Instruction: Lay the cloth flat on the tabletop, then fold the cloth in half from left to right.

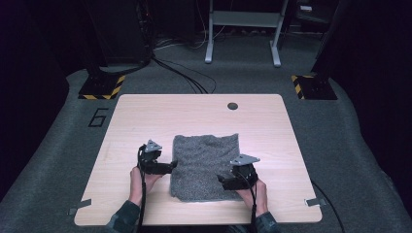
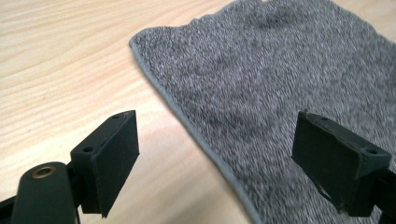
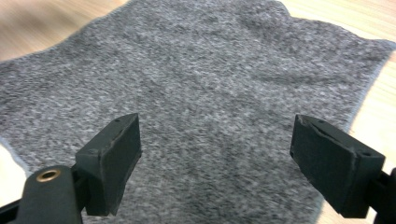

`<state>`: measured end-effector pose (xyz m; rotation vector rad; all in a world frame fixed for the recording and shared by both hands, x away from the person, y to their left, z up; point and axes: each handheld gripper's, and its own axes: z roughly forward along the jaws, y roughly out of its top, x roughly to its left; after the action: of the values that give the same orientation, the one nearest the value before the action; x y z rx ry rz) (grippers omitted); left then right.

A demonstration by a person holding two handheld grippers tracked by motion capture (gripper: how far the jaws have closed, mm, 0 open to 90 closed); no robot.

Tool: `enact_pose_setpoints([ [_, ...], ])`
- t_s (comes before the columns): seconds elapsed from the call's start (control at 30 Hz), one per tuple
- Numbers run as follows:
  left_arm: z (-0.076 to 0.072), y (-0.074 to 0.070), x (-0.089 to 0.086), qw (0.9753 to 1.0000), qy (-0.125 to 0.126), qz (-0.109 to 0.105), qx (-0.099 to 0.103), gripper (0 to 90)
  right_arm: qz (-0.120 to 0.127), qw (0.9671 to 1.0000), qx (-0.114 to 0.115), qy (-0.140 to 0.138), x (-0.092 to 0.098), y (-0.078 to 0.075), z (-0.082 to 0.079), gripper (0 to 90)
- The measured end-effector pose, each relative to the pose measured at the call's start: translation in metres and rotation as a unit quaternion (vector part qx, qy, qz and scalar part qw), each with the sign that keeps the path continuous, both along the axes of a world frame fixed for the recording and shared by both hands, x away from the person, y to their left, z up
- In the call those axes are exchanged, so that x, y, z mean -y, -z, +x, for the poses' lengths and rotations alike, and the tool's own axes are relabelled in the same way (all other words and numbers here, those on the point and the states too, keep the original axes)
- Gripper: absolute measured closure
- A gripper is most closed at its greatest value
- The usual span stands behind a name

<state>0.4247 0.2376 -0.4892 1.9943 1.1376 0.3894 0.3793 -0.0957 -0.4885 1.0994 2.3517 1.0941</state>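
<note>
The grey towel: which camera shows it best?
The high view: the whole grey towel lies flat on the table, all edges visible. The left gripper view shows its hemmed edge between open jaws; the right gripper view shows its middle and a corner.

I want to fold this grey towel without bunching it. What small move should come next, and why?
Probably lower the left gripper so its open fingers straddle the towel hem and close. That gripper is already at the towel's left edge, the right gripper hangs open over the cloth, and neither holds anything.
</note>
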Motion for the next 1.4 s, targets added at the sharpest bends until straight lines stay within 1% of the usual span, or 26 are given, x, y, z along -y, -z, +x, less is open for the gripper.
enact_pose_setpoints([
  [0.03,0.003,0.000,0.000,1.0000,-0.003,-0.001,-0.002,14.6,0.000,1.0000,0.003,-0.002,-0.001,0.000,-0.001,16.3],
  [0.07,0.006,-0.001,0.000,1.0000,-0.005,-0.001,-0.001,14.7,0.006,1.0000,0.001,-0.003,-0.004,0.000,-0.002,16.3],
  [0.17,0.014,-0.001,0.001,0.9999,-0.011,-0.001,0.002,14.9,0.005,0.9999,0.001,-0.015,-0.011,0.000,-0.006,16.5],
  [0.2,0.018,0.000,0.001,0.9999,-0.014,-0.005,0.002,15.0,0.005,0.9998,0.003,-0.017,-0.013,-0.001,-0.007,16.6],
  [0.23,0.020,0.000,0.001,0.9999,-0.014,-0.002,-0.001,15.1,0.005,0.9997,0.004,-0.022,-0.019,-0.001,-0.009,16.8],
  [0.27,0.023,0.000,0.001,0.9999,-0.016,-0.003,0.000,15.1,0.005,0.9997,0.004,-0.022,-0.019,-0.001,-0.009,16.8],
  [0.3,0.027,0.000,0.002,0.9998,-0.019,0.003,0.005,15.1,0.006,0.9996,0.004,-0.028,-0.021,-0.001,-0.010,17.1],
  [0.33,0.031,-0.001,0.002,0.9998,-0.018,0.005,0.001,15.3,0.006,0.9995,0.005,-0.031,-0.026,-0.001,-0.013,17.3],
  [0.4,0.037,-0.001,0.002,0.9998,-0.020,0.004,-0.002,15.3,0.008,0.9992,0.005,-0.040,-0.033,-0.002,-0.016,17.6],
  [0.43,0.040,-0.001,0.003,0.9997,-0.022,0.003,0.002,15.5,0.005,0.9990,0.004,-0.044,-0.037,-0.002,-0.017,17.7],
  [0.53,0.050,0.000,0.004,0.9997,-0.025,0.001,-0.005,15.6,0.001,0.9978,0.008,-0.066,-0.049,-0.003,-0.021,18.1],
  [0.67,0.061,0.002,0.006,0.9995,-0.030,0.001,-0.009,15.9,0.007,0.9963,0.007,-0.085,-0.066,-0.004,-0.028,19.7],
  [0.73,0.066,0.003,0.007,0.9994,-0.031,-0.005,-0.013,16.0,0.004,0.9951,0.010,-0.098,-0.073,-0.005,-0.031,20.6],
  [0.83,0.072,0.004,0.010,0.9992,-0.038,-0.008,-0.013,16.9,0.009,0.9942,0.002,-0.107,-0.086,-0.005,-0.036,22.5],
  [0.87,0.075,0.005,0.010,0.9994,-0.033,-0.001,-0.013,17.3,0.008,0.9936,0.002,-0.113,-0.091,-0.005,-0.038,23.9],
  [0.9,0.077,0.006,0.011,0.9993,-0.032,0.001,-0.018,17.4,0.005,0.9930,0.003,-0.118,-0.095,-0.005,-0.039,25.6],
  [0.93,0.079,0.008,0.012,0.9993,-0.036,-0.001,-0.014,17.5,0.005,0.9924,0.002,-0.123,-0.100,-0.005,-0.041,26.9],
  [0.97,0.080,0.008,0.013,0.9991,-0.037,-0.001,-0.019,18.4,0.002,0.9910,0.006,-0.134,-0.111,-0.004,-0.044,30.6],
  [1.0,0.082,0.009,0.013,0.9992,-0.034,0.005,-0.019,18.4,0.002,0.9910,0.006,-0.134,-0.111,-0.004,-0.044,30.6],
  [1.07,0.084,0.011,0.014,0.9988,-0.044,-0.001,-0.021,19.0,-0.005,0.9888,0.005,-0.149,-0.122,-0.003,-0.048,34.2],
  [1.17,0.089,0.014,0.014,0.9986,-0.049,-0.003,-0.022,21.7,-0.016,0.9858,0.010,-0.167,-0.138,0.000,-0.052,42.9],
  [1.2,0.091,0.015,0.014,0.9985,-0.050,-0.003,-0.024,23.5,-0.024,0.9844,0.012,-0.174,-0.144,0.002,-0.053,47.7],
  [1.27,0.093,0.017,0.014,0.9984,-0.053,0.002,-0.020,24.9,-0.024,0.9850,0.007,-0.171,-0.148,0.003,-0.054,49.6],
  [1.33,0.095,0.020,0.015,0.9984,-0.053,0.009,-0.018,29.0,-0.030,0.9842,0.014,-0.174,-0.153,0.006,-0.053,53.8],
  [1.37,0.096,0.021,0.016,0.9983,-0.052,0.014,-0.019,30.5,-0.031,0.9851,0.010,-0.169,-0.155,0.008,-0.054,55.4],
  [1.4,0.097,0.023,0.017,0.9982,-0.057,0.011,-0.015,31.7,-0.034,0.9850,0.011,-0.169,-0.156,0.009,-0.052,57.1],
])
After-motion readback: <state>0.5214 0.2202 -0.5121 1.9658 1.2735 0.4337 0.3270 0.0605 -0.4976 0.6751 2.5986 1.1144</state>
